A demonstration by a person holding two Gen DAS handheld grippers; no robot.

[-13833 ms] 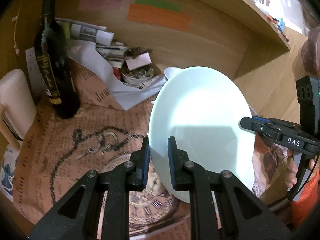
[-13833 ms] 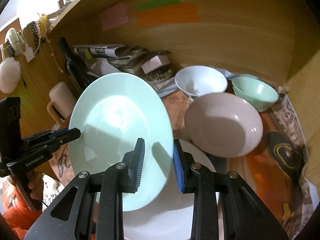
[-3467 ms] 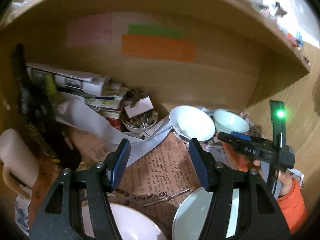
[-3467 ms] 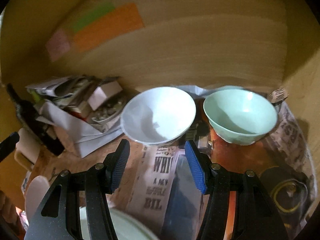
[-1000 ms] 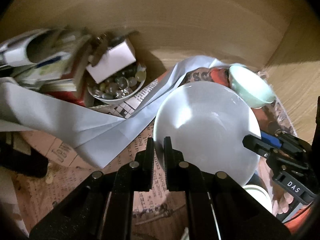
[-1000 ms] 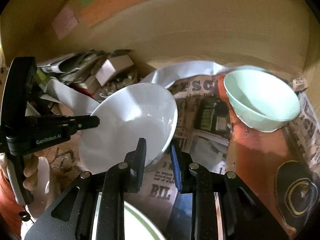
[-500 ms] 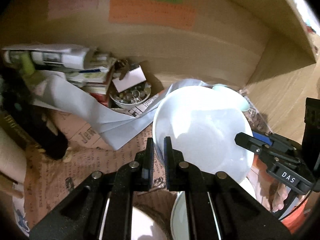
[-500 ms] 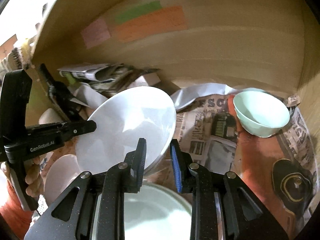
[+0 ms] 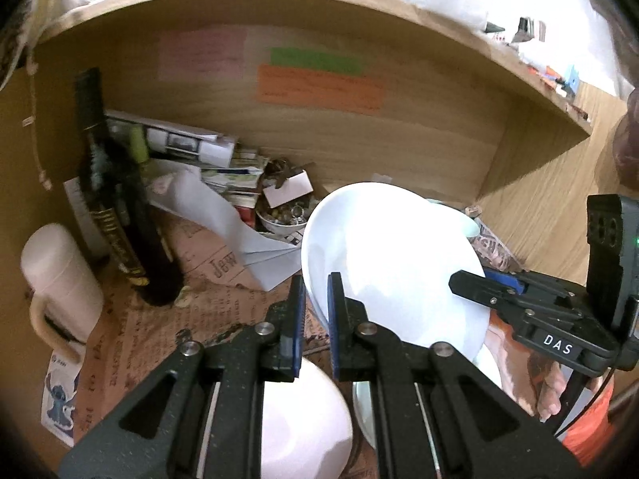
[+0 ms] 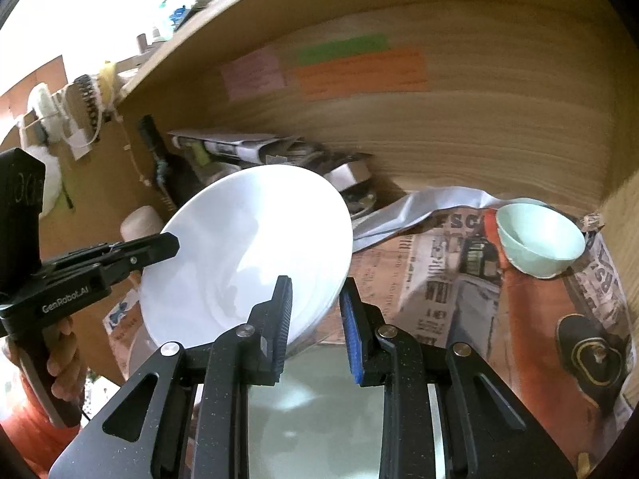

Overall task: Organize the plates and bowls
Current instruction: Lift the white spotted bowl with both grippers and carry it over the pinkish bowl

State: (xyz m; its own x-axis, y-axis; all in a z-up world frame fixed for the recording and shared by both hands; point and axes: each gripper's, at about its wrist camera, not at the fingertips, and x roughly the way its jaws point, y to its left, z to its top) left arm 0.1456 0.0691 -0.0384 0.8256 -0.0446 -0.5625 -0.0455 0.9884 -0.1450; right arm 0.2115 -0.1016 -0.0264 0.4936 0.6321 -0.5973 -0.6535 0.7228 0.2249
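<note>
A white bowl [image 9: 395, 263] is held tilted in the air by both grippers. My left gripper [image 9: 315, 319] is shut on its left rim. My right gripper [image 10: 315, 315] is shut on its right rim; the bowl also shows in the right wrist view [image 10: 247, 251]. Below it lie a pale green plate [image 10: 319, 419] and a pink bowl [image 9: 303, 419]. A small mint green bowl [image 10: 539, 239] sits at the back right on newspaper.
A dark wine bottle [image 9: 116, 215] and a cream mug [image 9: 56, 279] stand at the left. Papers and a small dish of trinkets [image 9: 283, 215] crowd the back wall. A wooden shelf [image 9: 359, 0] overhangs the nook. Newspaper [image 10: 459, 271] covers the surface.
Both grippers have lifted the white bowl and drawn it back from the wall, over the plate. The mint bowl has stayed in place.
</note>
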